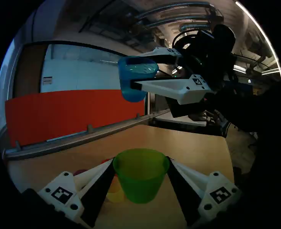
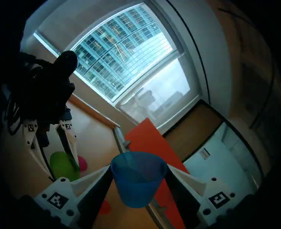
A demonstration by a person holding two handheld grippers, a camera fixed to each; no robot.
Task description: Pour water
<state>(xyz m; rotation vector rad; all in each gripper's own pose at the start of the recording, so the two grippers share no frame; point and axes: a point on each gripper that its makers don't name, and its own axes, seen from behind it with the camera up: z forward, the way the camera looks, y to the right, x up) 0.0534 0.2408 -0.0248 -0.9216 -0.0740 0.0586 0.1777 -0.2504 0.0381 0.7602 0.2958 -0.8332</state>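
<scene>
In the left gripper view my left gripper [image 1: 140,177] is shut on a green cup [image 1: 141,174], held upright above the wooden table [image 1: 194,149]. High above it, my right gripper [image 1: 140,74] is shut on a blue cup [image 1: 136,78] that is tilted, with water showing inside. The right gripper view has the blue cup [image 2: 138,177] between my right gripper's [image 2: 138,183] fingers, rolled to the side. Farther off at the left, the left gripper [image 2: 62,152] holds the green cup [image 2: 63,165].
Yellow [image 1: 116,192], orange and pink cups lie on the table beneath the green cup; a pink cup [image 2: 82,163] also sits beside it. An orange wall panel [image 1: 64,112] with a metal rail [image 1: 91,131] runs along the table's far edge. A large window [image 2: 129,57] stands beyond.
</scene>
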